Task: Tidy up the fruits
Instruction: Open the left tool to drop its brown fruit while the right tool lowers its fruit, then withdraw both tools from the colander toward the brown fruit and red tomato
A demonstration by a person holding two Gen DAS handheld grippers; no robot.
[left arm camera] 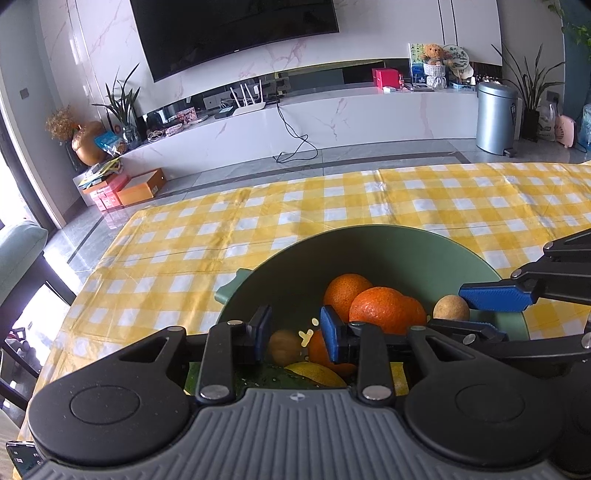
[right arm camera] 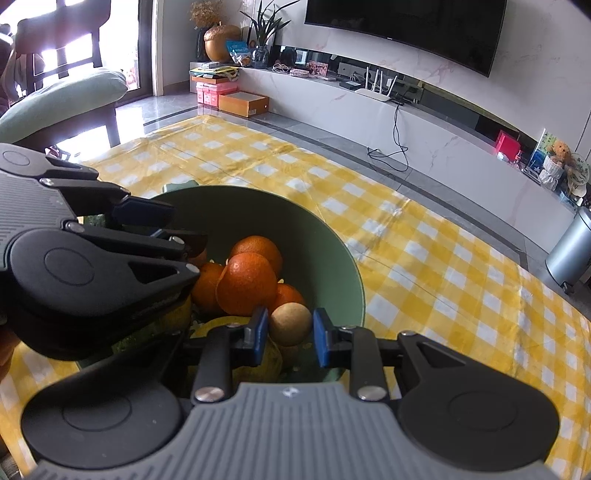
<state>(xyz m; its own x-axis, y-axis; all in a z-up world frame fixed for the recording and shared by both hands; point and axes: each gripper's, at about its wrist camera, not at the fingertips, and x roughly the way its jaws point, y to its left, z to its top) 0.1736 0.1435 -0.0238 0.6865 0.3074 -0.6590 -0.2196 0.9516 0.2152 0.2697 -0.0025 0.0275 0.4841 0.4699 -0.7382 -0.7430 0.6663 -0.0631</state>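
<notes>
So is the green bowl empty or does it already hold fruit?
It holds fruit: the green bowl contains several oranges, a small round brown fruit and something yellow.

No wording is showing clearly enough to read. The small mark on the television's [left arm camera: 236, 33] lower edge, the print on the orange box [left arm camera: 142, 186] and the round fan's [left arm camera: 456, 55] writing are blurring out.
</notes>
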